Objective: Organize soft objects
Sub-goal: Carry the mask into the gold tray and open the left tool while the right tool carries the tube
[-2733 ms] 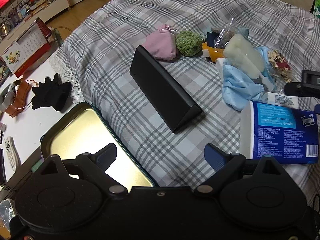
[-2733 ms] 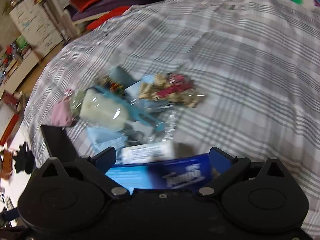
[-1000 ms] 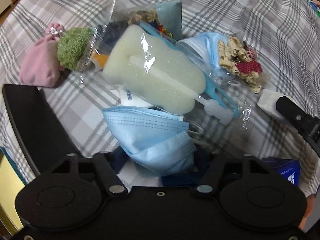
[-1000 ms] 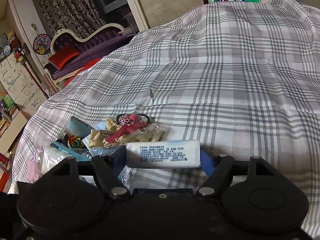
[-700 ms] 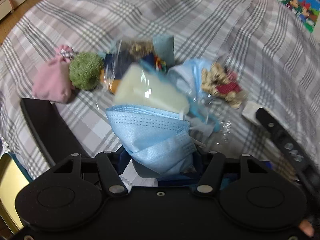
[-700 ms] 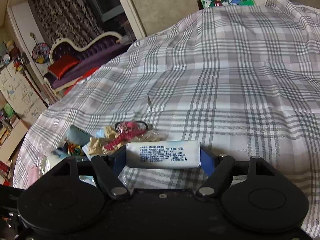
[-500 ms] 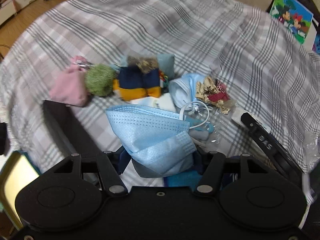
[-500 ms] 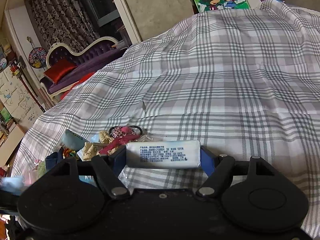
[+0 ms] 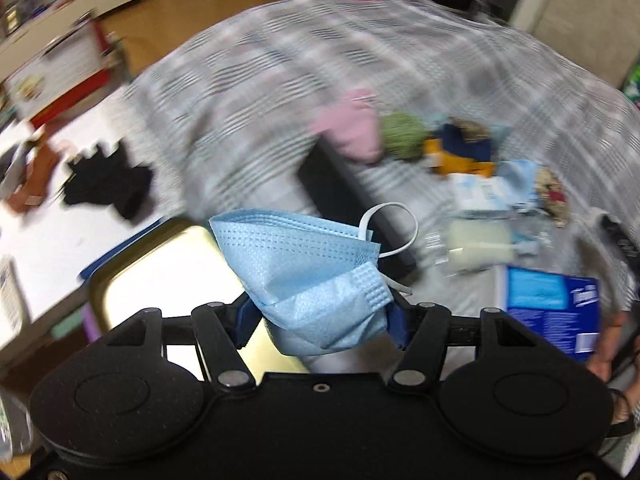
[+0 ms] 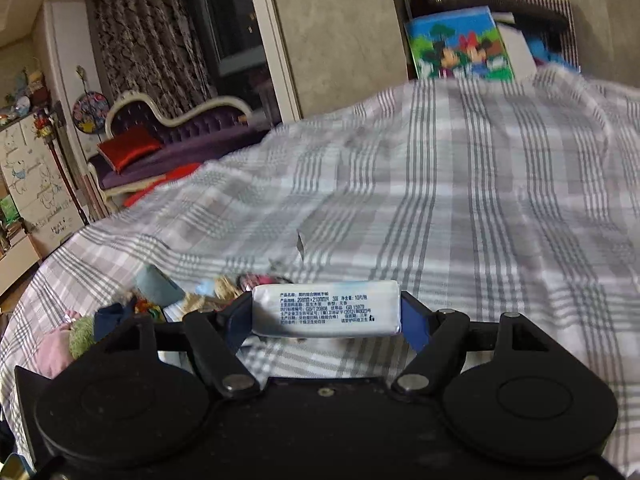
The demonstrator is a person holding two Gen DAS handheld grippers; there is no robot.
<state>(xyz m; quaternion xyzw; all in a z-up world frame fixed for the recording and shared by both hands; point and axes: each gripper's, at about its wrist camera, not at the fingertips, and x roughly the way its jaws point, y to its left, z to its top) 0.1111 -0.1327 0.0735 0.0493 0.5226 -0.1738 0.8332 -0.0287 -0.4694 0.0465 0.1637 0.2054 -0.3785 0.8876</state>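
My left gripper is shut on a light blue face mask and holds it in the air just right of an open gold metal tin. My right gripper is shut on a small white tissue pack, raised above the plaid bedspread. On the bed lie a pink pouch, a green ball, a pale sponge in plastic and a blue Tempo tissue pack.
A long black box lies on the bed beside the tin. A black glove and a brown item lie on the white table at left. A hand shows at the right edge. The pile also shows in the right wrist view.
My left gripper closed on the mask, lifted it off the pile and swung left toward the tin. My right gripper picked up the white tissue pack and raised it.
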